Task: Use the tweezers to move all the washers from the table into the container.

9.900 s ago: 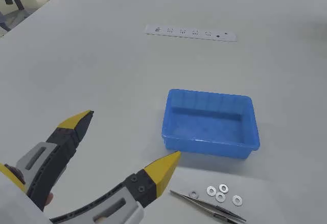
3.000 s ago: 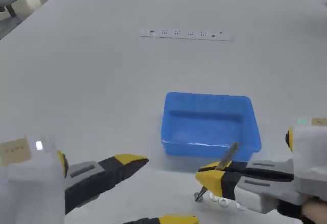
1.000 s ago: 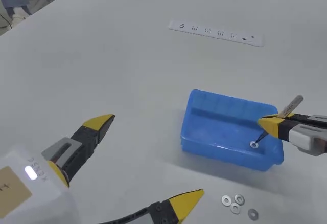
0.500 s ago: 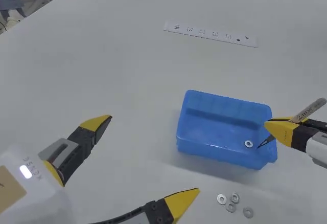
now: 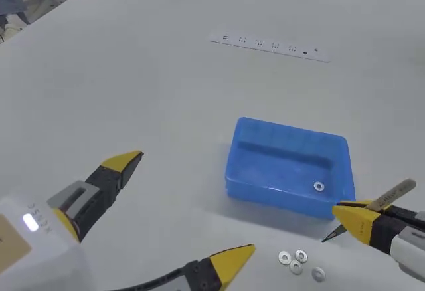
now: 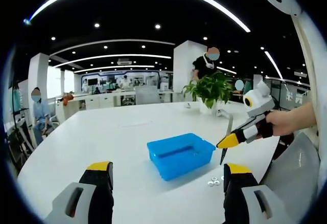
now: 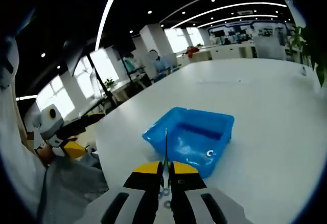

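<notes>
The left hand-held gripper point(image 5: 188, 206) hangs over the bench point(image 5: 133, 72) with its jaws spread wide, holding nothing. Ahead of it to the right sits the blue container point(image 5: 290, 131), one washer point(image 5: 319, 186) lying inside near its right wall. The loose washers point(image 5: 284, 258) lie on the bench between the two grippers. The right hand-held gripper point(image 5: 346, 212) is pressed together on the tweezers point(image 5: 397, 193), whose tips point down beside the container's near corner.
</notes>
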A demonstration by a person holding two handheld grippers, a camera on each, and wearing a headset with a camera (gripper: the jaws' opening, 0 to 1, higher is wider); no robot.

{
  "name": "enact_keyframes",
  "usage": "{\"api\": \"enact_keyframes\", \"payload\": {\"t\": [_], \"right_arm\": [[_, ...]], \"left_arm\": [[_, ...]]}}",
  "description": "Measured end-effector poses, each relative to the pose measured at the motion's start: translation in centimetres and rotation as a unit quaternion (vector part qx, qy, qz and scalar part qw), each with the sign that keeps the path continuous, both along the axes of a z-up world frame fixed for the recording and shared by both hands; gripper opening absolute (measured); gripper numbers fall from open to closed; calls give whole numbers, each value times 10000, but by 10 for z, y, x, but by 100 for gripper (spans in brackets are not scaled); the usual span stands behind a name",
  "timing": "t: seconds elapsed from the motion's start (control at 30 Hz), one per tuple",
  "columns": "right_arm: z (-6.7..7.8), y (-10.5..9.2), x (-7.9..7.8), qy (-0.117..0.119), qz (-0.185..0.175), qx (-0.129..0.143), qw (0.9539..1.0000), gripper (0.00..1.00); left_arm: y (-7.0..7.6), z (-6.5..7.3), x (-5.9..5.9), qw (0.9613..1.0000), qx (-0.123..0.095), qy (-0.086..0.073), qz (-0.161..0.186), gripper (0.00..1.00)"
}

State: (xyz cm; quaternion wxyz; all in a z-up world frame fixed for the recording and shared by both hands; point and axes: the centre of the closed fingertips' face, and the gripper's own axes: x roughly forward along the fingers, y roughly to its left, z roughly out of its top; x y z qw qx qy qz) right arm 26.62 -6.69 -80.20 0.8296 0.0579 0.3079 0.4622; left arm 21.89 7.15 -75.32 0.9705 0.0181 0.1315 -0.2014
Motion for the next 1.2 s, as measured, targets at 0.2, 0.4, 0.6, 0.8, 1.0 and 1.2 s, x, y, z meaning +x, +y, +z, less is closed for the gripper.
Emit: {"api": "enact_keyframes", "payload": {"t": [0.2, 0.4, 0.6, 0.8, 1.0, 1.2], "right_arm": [[-20, -3, -12, 193, 28, -143, 9997, 4], [-31, -2, -18, 251, 101, -239, 9993, 4], [-34, -1, -20, 184, 189, -314, 9992, 4], [-33, 4, -26, -204, 488, -612, 9967, 4], [-32, 13, -38, -1039, 1108, -1197, 9811, 4], [-34, 13, -41, -1379, 1184, -1316, 9745, 3]], "left_arm": [[-1, -1, 0, 10000, 13, 22, -19, 90], [-1, -2, 0, 10000, 23, 50, -26, 90], [-2, -3, 0, 10000, 29, 75, -31, 90], [-1, -4, 1, 10000, 38, 79, -24, 90], [-1, -4, 0, 9999, 52, 84, -32, 89], [-1, -3, 1, 10000, 35, 71, -30, 89]]}}
